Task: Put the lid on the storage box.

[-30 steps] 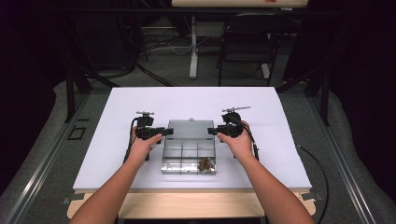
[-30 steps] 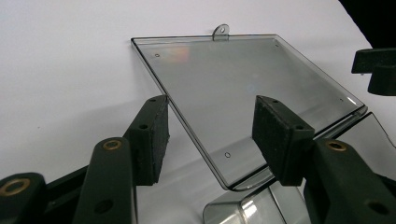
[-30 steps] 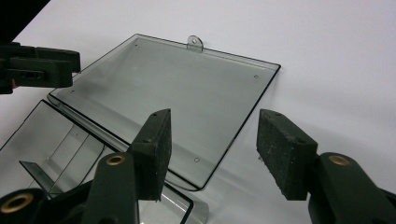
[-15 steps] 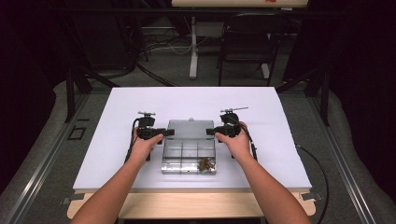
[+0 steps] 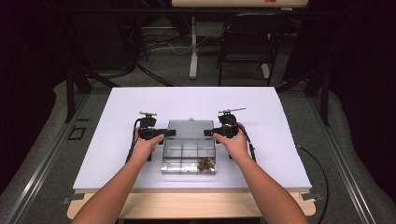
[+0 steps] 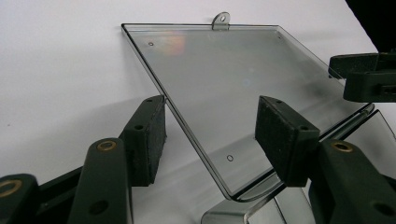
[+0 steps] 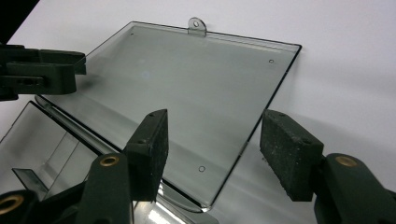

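Observation:
A clear plastic compartment box (image 5: 187, 156) sits on the white table (image 5: 116, 116), its lid (image 5: 190, 127) swung back flat behind it. Small brown pieces (image 5: 205, 164) lie in the front right compartment. My left gripper (image 5: 169, 133) is at the lid's left edge and my right gripper (image 5: 208, 132) at its right edge. In the left gripper view the lid (image 6: 224, 79) has its side edge between the left gripper's (image 6: 215, 135) pads, untouched. In the right gripper view the lid (image 7: 187, 88) likewise runs between the right gripper's (image 7: 219, 151) spread pads. Both pairs of jaws have just been opening.
The table's edges are far from the box on all sides. A dark chair (image 5: 247, 42) and a stand (image 5: 193, 46) are on the floor beyond the far edge. The other gripper's jaw tip shows across the lid in each gripper view.

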